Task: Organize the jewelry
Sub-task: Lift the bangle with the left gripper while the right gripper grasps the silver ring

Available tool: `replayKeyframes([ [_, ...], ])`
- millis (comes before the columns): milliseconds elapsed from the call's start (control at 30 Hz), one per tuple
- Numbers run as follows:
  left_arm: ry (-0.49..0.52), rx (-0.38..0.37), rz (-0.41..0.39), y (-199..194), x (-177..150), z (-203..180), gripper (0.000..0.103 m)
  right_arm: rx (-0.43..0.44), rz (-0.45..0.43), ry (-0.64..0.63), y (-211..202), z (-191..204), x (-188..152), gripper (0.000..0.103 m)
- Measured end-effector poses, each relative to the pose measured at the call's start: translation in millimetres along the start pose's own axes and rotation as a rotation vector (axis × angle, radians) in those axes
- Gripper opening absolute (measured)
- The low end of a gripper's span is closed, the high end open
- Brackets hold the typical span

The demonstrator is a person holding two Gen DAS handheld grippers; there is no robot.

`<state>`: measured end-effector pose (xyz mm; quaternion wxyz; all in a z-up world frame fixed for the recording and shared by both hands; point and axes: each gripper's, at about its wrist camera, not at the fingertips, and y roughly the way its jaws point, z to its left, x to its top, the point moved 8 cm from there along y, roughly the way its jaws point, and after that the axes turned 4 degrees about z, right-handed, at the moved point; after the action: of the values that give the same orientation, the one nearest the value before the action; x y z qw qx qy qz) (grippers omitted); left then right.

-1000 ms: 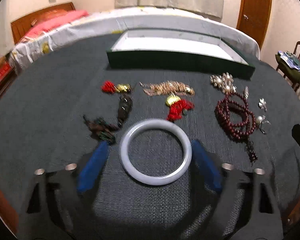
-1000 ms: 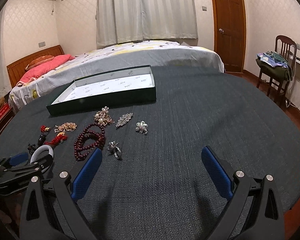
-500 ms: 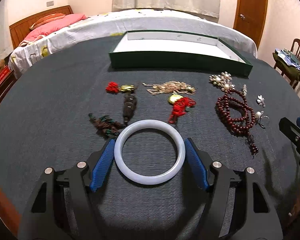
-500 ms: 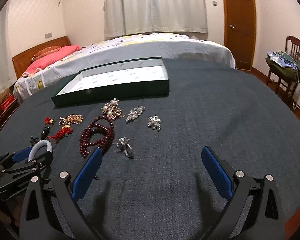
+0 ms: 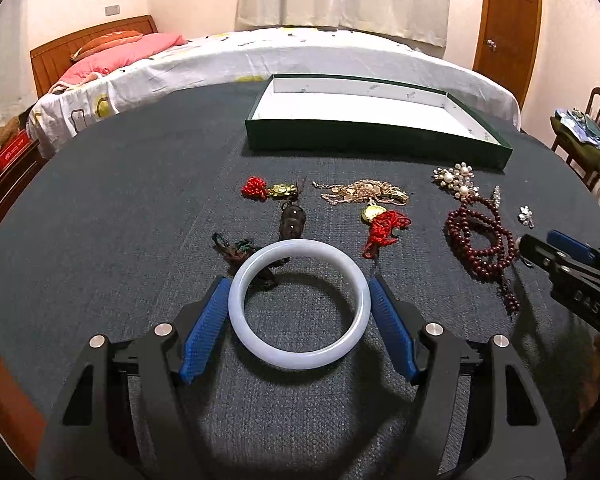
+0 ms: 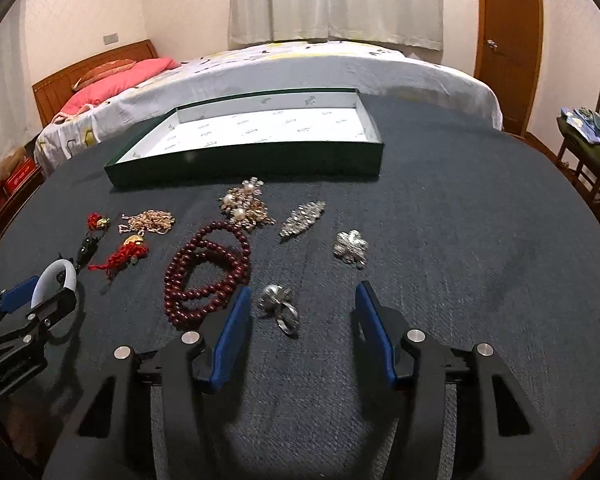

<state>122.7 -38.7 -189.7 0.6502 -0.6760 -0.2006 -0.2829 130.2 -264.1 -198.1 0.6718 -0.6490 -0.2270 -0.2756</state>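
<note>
A milky white bangle (image 5: 300, 360) sits between the blue pads (image 5: 204, 328) of my left gripper (image 5: 299, 284), which is shut on it just above the dark cloth; the same bangle (image 6: 56, 276) shows at the left edge of the right wrist view. My right gripper (image 6: 302, 288) hangs low over a silver pearl ring (image 6: 278, 304). Its jaws are closing, the ring lies between them close to the left finger (image 6: 232, 320), and neither pad touches it. An open green box (image 6: 244, 160) with a white lining stands behind the jewelry.
Spread on the cloth-covered table (image 6: 460, 240) are a dark red bead strand (image 6: 204, 272), a pearl brooch (image 6: 246, 206), two silver brooches (image 6: 302, 218), a gold chain (image 6: 150, 220) and red tasselled charms (image 6: 124, 256). A bed stands beyond, a chair (image 6: 592, 152) at the right.
My left gripper's pads closed onto the bangle and raised it a little. My right gripper moved in over the pearl ring and its jaws narrowed a lot.
</note>
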Motion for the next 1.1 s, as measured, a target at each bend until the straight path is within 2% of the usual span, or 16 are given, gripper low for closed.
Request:
replayKeyframes([
  [133, 0.011, 0.001, -0.008, -2, 0, -2, 0.069, 0.009, 0.028, -0.016, 7, 4, 0, 0.038],
  [200, 0.011, 0.0, -0.01, -3, -1, -2, 0.069, 0.014, 0.045, -0.022, 11, 5, -3, 0.028],
  [267, 0.015, 0.003, -0.014, -4, 0, -2, 0.069, 0.012, 0.038, -0.03, 9, 5, -5, 0.024],
  [767, 0.049, 0.0, -0.051, -14, 2, -15, 0.069, 0.021, -0.023, 0.016, -11, -8, -9, 0.024],
  [1100, 0.045, -0.035, -0.127, -37, 37, -26, 0.069, 0.035, -0.122, 0.03, -38, -11, 29, 0.024],
])
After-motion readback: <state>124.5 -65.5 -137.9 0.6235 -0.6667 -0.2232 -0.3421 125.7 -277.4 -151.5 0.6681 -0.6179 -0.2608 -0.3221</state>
